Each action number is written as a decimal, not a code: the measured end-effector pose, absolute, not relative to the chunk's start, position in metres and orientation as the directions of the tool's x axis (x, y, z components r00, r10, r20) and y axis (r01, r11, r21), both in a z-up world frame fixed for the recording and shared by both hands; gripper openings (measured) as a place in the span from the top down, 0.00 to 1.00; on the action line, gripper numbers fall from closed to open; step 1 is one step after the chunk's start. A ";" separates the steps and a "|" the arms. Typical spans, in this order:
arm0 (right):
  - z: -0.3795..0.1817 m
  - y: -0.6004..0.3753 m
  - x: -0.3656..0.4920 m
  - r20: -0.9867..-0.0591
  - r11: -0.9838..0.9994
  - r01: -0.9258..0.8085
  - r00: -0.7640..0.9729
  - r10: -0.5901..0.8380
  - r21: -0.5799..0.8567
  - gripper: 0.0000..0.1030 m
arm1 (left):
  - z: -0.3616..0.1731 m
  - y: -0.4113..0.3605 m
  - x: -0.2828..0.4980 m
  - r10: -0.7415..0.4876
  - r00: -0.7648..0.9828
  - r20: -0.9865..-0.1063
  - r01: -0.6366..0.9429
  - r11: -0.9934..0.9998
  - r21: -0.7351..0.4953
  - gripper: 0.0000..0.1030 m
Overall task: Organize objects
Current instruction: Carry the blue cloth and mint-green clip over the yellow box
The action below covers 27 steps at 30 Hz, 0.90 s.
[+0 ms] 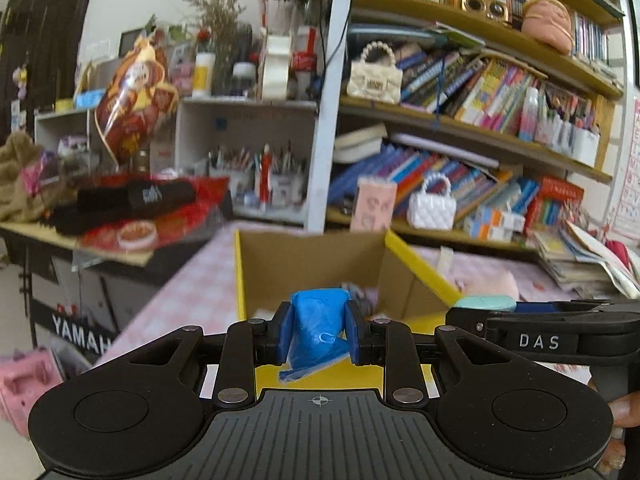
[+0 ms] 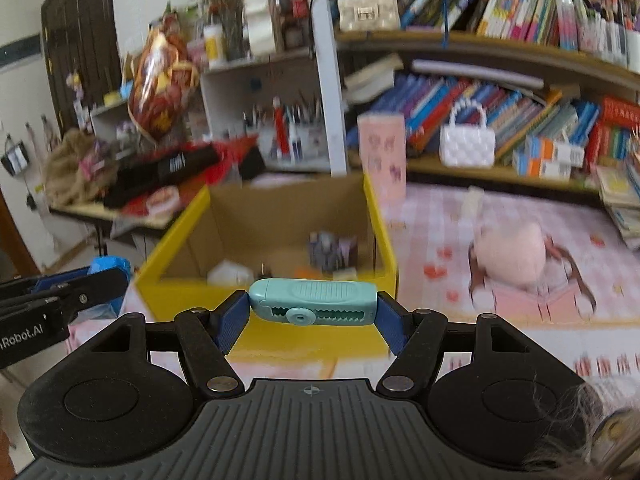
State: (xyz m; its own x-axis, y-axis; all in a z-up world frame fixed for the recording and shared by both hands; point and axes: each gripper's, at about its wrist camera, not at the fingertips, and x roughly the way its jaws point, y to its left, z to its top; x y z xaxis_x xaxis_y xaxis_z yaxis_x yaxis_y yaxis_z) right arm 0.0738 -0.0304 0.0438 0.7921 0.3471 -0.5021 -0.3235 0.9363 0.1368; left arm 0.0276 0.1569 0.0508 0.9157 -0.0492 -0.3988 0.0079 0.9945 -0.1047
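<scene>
Standing beside the pink-checked bench (image 2: 500, 344), I see both hands carrying their loads toward the open cardboard box with yellow outer walls (image 2: 176, 284) that sits on it. The left tongs (image 1: 319, 334) are clamped on a crumpled bright blue wad of soft plastic or paper (image 1: 316, 320), squeezed between the two blue pads so that a loose tail hangs below; the narrow grip suits something that compresses. The right tongs (image 2: 313, 312) are closed on a pale teal oblong plastic gadget with toothed edges and a small round wheel (image 2: 314, 300), held lengthwise, one pad at each end, which explains why these jaws stand much wider apart. Held by its ends, it rides level and looks unlikely to twist out.

Both things are in the air, just short of the box's near wall and about level with its rim, not yet over the opening. Inside the box lie a few small items already: something white, something purple-grey, blurred beyond naming. A pink plush toy (image 2: 516, 256) lies on the bench to the right, well apart from the box. The box seems to be the collecting place, so I judge the step in hand to be the carry before the drop.
</scene>
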 end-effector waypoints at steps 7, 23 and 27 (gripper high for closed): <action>0.053 -0.021 0.125 -0.464 0.923 -0.367 0.803 0.375 0.111 0.37 | 0.048 0.157 0.081 -0.016 0.913 -0.407 -0.024 0.995 -0.093 0.75; -0.008 0.035 0.216 -0.673 0.803 -0.594 0.615 0.411 -0.052 0.36 | 0.000 0.158 0.143 0.033 0.811 -0.585 -0.062 0.998 -0.029 0.74; -0.012 0.038 0.220 -0.682 0.793 -0.608 0.598 0.422 -0.042 0.36 | -0.003 0.163 0.142 0.036 0.810 -0.586 -0.081 0.995 -0.051 0.69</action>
State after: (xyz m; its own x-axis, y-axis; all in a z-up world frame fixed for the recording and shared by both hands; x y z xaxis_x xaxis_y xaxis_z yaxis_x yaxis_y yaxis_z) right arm 0.2200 0.0380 -0.0123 0.5976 0.4222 -0.6816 -0.6080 0.7928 -0.0420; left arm 0.1424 0.1629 -0.0026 0.8097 0.0357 -0.5857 -0.0808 0.9954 -0.0511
